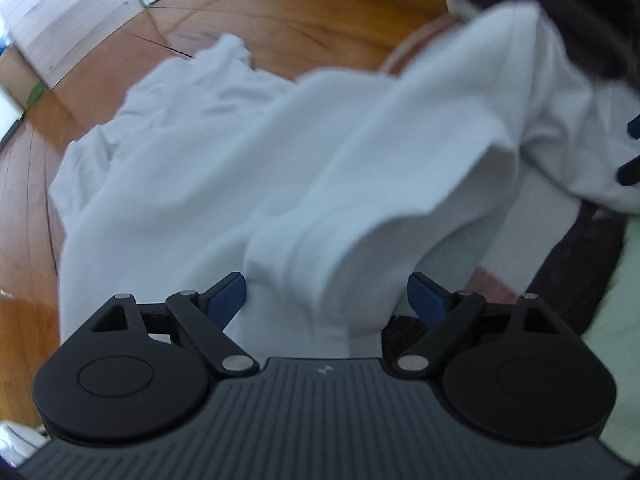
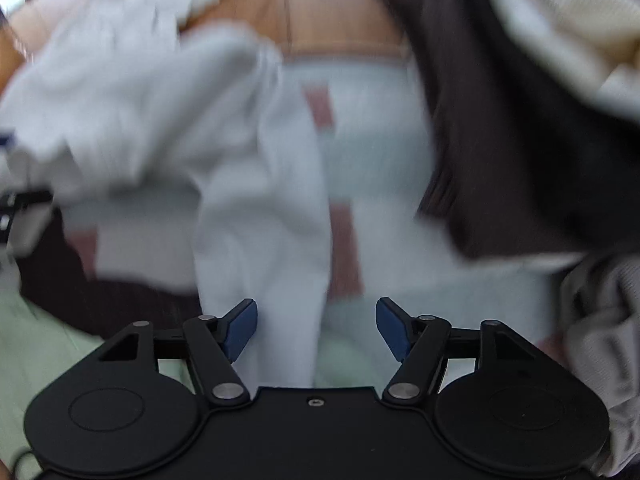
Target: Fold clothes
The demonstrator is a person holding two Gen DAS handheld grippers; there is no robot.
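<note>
**Both grippers spread wide over a white garment**

Nearest the left wrist camera, the left gripper stands with its jaws wide apart; a raised fold of the white garment lies between its blue pads, brushing the left-hand pad while the other pad stands clear, so nothing is gripped. Beyond, the garment spreads rumpled across a wooden floor, its far edge crumpled. At the right edge a dark brown cloth lies beside and partly over it.

In the right wrist view, the right gripper is likewise spread wide, a long white fold running up between its pads without being pinched. Under that fold lies a pale cloth with reddish stripes. Farther out, the brown cloth sits to the right, with a cream knit fabric past it. Motion blur hides finer detail.
</note>
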